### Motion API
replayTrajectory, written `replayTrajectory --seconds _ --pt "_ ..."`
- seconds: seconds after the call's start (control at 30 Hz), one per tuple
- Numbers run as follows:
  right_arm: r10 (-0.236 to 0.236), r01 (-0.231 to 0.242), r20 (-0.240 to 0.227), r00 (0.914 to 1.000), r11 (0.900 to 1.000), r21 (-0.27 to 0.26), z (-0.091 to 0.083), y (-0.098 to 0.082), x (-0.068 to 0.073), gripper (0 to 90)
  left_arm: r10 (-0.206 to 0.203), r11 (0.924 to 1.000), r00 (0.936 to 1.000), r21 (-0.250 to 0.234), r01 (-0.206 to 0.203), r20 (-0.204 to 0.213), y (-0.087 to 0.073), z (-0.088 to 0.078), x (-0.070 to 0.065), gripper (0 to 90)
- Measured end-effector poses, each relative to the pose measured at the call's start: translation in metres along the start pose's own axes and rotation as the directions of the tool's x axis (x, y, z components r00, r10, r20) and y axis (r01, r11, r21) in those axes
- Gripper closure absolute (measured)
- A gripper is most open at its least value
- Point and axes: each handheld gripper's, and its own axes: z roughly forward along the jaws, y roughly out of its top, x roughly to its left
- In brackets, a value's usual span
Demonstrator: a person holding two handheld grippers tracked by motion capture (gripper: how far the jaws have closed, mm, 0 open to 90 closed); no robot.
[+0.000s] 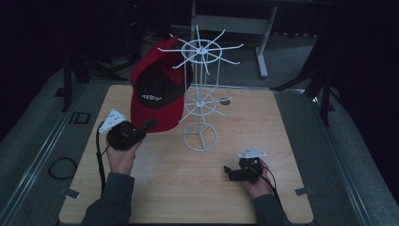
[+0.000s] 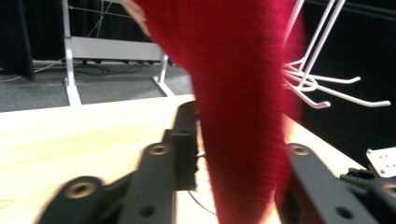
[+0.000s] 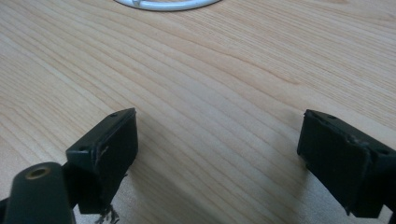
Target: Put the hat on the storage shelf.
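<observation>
Hanging is the step in hand, by my reading: my left gripper (image 1: 141, 129) is clamped on the lower edge of the red fabric baseball cap with its black inner lining (image 1: 157, 92), holding it up beside the white wire spinner rack with radiating hooks (image 1: 201, 89). Cap sits raised off the table, left of the rack, its crown level with the upper ring of hooks; whether it touches a hook already I cannot tell. In the left gripper view the red cloth (image 2: 243, 107) runs down between the two black jaws, which close on it, and white hooks (image 2: 327, 91) show just beyond. Next move, as I judge it: lift and steer the cap's band onto one upper hook, then let go; the wire stand looks light, so a sideways push could tip it. My right gripper (image 1: 235, 173) rests low on the table near the front right, well apart from the rack, jaws spread wide with nothing between them; bare wood between the pads (image 3: 107, 149). Surface: pale wood-grain tabletop (image 1: 263, 141), rounded corners. Room dark, grey carpet (image 1: 33, 136) around, a grey metal table frame (image 1: 261, 42) behind.
</observation>
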Motion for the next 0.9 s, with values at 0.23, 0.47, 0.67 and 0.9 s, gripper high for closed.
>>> replayTrajectory --seconds 0.23,0.47,0.67,0.9 --pt "0.002 -0.002 -0.001 1.0 1.0 0.0 0.0 0.0 0.0 12.2 0.009 0.9979 0.9999 0.064 -0.008 -0.012 0.0 -0.004 -0.001 46.7" --pt "-0.003 0.003 0.001 1.0 1.0 -0.002 0.0 0.0 0.0 12.1 -0.004 0.9985 0.998 0.054 0.008 -0.062 -0.011 -0.009 0.002 32.2" --pt "0.0 0.0 0.0 1.0 1.0 0.0 0.0 0.0 0.0 12.1 -0.014 0.998 0.9943 0.06 0.02 -0.105 -0.022 -0.01 0.006 21.8" --pt "-0.003 0.003 0.0 1.0 1.0 0.001 0.0 0.0 0.0 12.1 -0.016 0.9952 0.9887 0.093 0.03 -0.149 -0.043 -0.007 0.007 18.2"
